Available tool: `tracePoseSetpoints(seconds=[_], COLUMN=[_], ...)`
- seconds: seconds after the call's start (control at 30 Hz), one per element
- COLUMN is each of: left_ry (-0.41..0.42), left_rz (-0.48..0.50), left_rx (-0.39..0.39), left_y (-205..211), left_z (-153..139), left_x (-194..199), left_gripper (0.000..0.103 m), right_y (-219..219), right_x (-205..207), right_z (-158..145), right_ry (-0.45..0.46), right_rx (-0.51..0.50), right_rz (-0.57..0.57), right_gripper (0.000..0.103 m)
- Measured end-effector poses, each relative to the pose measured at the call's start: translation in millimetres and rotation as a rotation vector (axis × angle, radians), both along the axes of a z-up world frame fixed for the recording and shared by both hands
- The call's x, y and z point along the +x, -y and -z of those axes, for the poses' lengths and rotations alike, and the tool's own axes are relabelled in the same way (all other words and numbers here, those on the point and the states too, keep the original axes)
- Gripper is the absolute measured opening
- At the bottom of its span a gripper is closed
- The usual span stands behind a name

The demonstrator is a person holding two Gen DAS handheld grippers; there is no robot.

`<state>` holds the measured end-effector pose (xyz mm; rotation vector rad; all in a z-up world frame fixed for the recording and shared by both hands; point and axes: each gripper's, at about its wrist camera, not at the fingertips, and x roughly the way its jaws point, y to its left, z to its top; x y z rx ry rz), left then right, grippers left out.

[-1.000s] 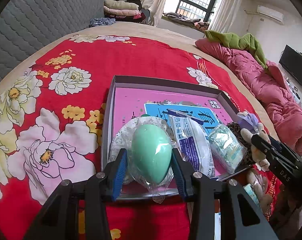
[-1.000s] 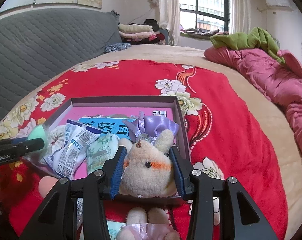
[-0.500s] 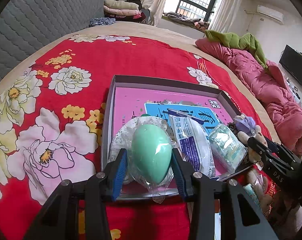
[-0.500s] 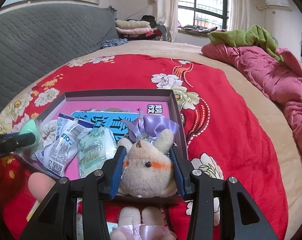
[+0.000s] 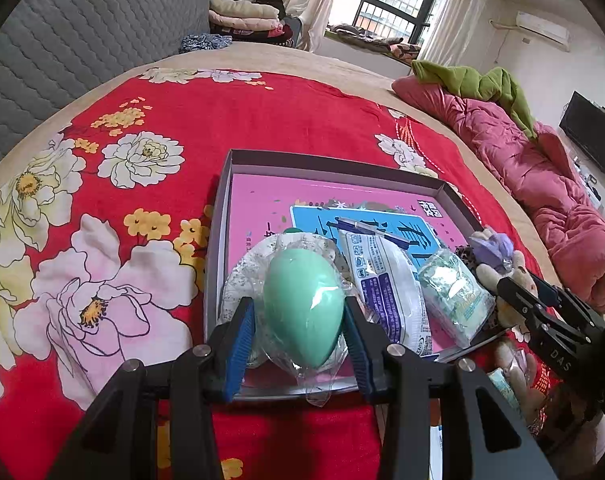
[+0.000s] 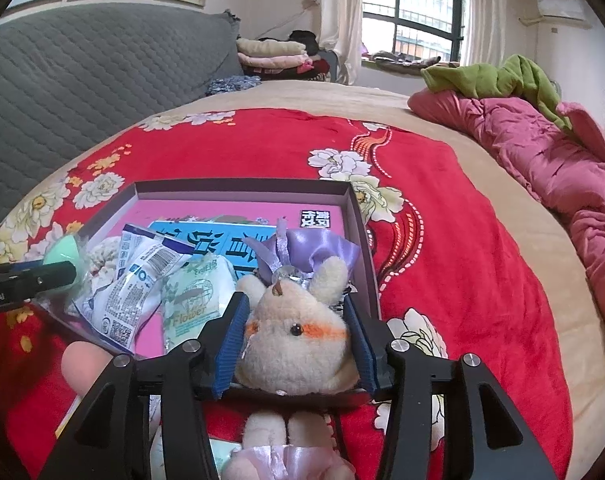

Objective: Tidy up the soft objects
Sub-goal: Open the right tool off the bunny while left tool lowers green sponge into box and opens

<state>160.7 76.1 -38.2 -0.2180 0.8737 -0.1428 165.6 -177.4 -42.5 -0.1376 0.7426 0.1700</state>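
Observation:
My left gripper (image 5: pixel 298 320) is shut on a green egg-shaped sponge in clear wrap (image 5: pixel 302 304), held over the near left part of a shallow box with a pink floor (image 5: pixel 262 196). My right gripper (image 6: pixel 294 332) is shut on the head of a beige plush bunny with a purple bow (image 6: pixel 298 340), held over the box's near right corner (image 6: pixel 360 240). The bunny also shows in the left wrist view (image 5: pixel 498 264). Inside the box lie a white and blue packet (image 5: pixel 382 280) and a green tissue pack (image 5: pixel 454 296).
The box sits on a red flowered blanket (image 5: pixel 142 160) on a bed. A pink quilt (image 6: pixel 542 152) and green cloth (image 6: pixel 490 76) lie at the right. A grey padded headboard (image 6: pixel 82 72) stands at the left. A pink sponge (image 6: pixel 82 364) lies near the box's front.
My right gripper with the bunny has moved lower and nearer to the box's near right corner. My left gripper and the green sponge have stayed in place.

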Motion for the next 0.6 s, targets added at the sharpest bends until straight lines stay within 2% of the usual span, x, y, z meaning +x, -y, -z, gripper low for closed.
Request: tracePoseSetpoints(seconds=[0.17,0.3,0.6], left_ry=[0.0,0.002,0.018], left_rz=[-0.001,0.002,0.007], left_rx=[-0.017,-0.036,-0.019], left_y=[-2,-4,-2], left_z=[2,1,-3], left_x=[0,0,-2], left_gripper=[0.045,0.045,0.047], right_y=[-5,-7,-3], right_x=[-7,-11,-21], right_z=[-5,-10,-25], right_ry=[0.019,0.034,0.069], right_rx=[-0.009,-0.029,-0.032], right_rz=[-0.023,-0.031,-0.023], right_gripper=[0.063,0.065,0.069])
